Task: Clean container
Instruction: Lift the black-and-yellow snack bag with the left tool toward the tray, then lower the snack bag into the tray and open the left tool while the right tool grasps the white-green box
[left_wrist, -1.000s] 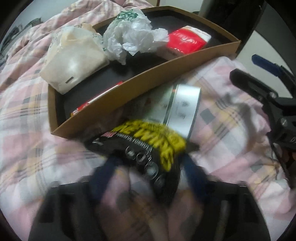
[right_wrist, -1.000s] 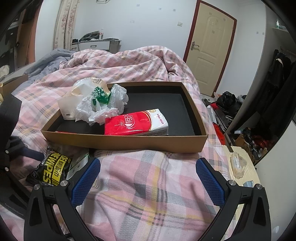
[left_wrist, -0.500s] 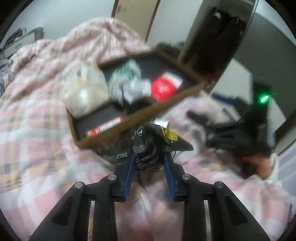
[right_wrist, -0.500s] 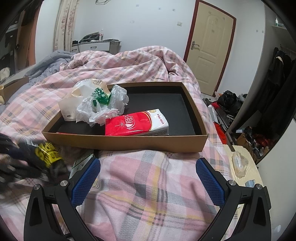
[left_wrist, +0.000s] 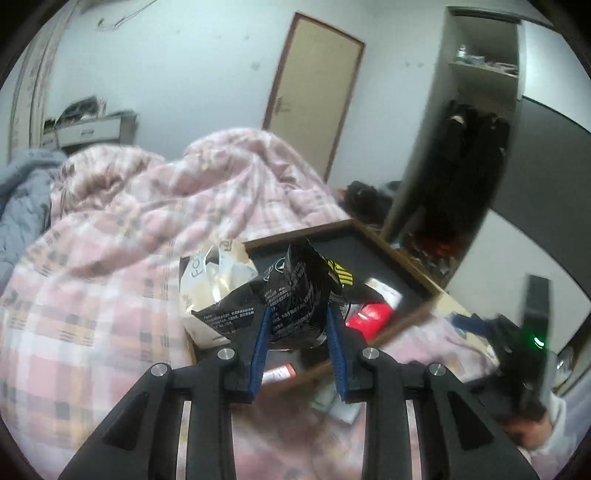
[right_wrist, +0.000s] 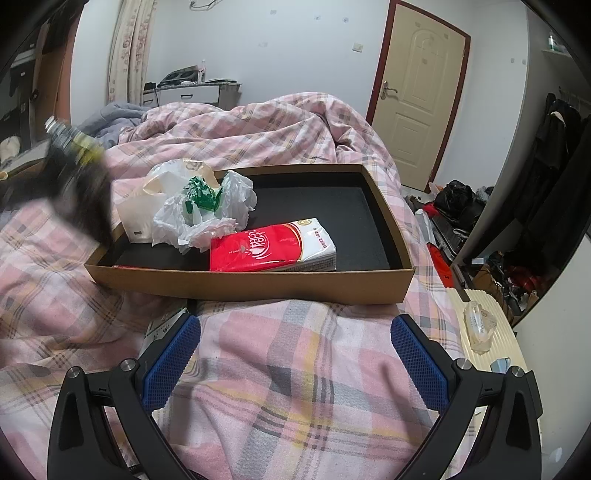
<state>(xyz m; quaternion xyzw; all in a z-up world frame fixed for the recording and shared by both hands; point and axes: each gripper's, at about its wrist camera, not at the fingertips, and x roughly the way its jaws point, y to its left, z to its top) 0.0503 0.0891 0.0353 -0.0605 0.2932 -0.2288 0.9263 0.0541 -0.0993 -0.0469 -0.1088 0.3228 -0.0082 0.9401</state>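
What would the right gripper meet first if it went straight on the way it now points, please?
Probably the pink plaid bedcover, since the open right gripper tilts downward; a shallower line would reach the near wall of the cardboard tray. Depth is unclear.

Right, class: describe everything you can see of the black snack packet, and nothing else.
The black snack packet is a crinkled, glossy foil-like bag with small white print and a patch of yellow stripes near its top right. It stands roughly upright, clamped between the blue pads of the left gripper, whose jaws have just closed on it. It hangs in the air in front of the cardboard tray. In the right wrist view it is only a dark blur at the left.
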